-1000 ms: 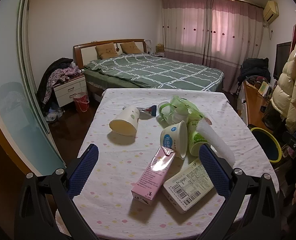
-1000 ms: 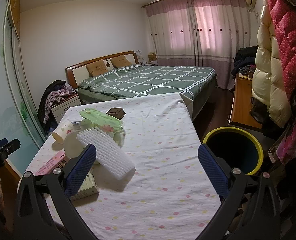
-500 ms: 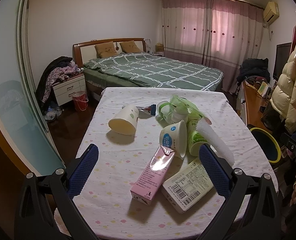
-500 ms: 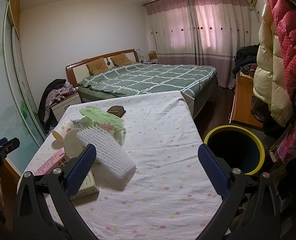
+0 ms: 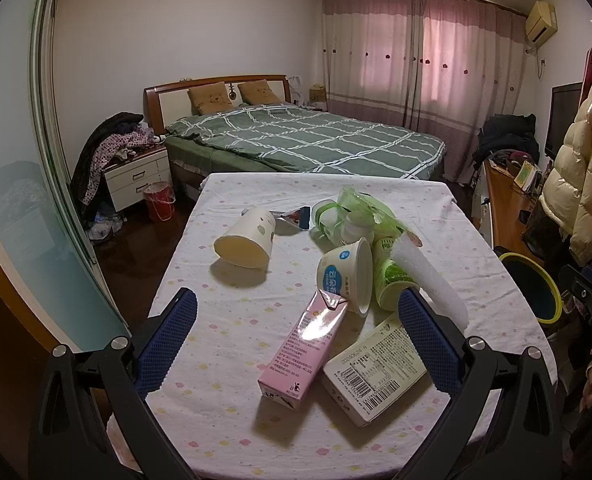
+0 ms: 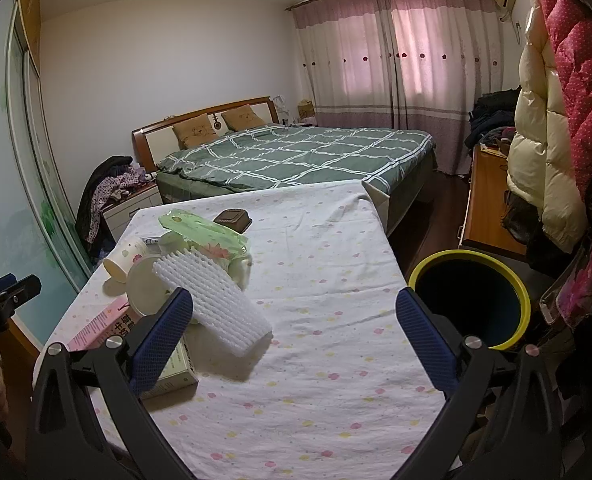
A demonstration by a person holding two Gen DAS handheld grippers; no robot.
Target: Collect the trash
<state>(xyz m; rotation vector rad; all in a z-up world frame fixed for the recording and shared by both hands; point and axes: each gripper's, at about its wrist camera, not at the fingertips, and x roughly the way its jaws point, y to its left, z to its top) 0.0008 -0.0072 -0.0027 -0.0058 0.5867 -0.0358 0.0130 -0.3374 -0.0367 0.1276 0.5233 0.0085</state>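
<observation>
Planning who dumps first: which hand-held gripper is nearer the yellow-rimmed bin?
Right. The right hand-held gripper hangs over the table edge with the bin just beside its right finger. The left hand-held gripper is across the table, over the pink carton.

Around the white foam sleeve (image 5: 428,280) on the table (image 5: 232,320) lie two cartons: one pink carton (image 5: 302,350) and one pale green box (image 5: 378,366) just beside it. Three cups lie tipped nearby: a paper cup (image 5: 246,236), a blue-labelled cup (image 5: 346,276) and a green-labelled cup (image 5: 392,280). One green plastic bag (image 5: 360,210) sits behind the sleeve, and one yellow-rimmed bin (image 6: 470,298) stands off the table.
</observation>
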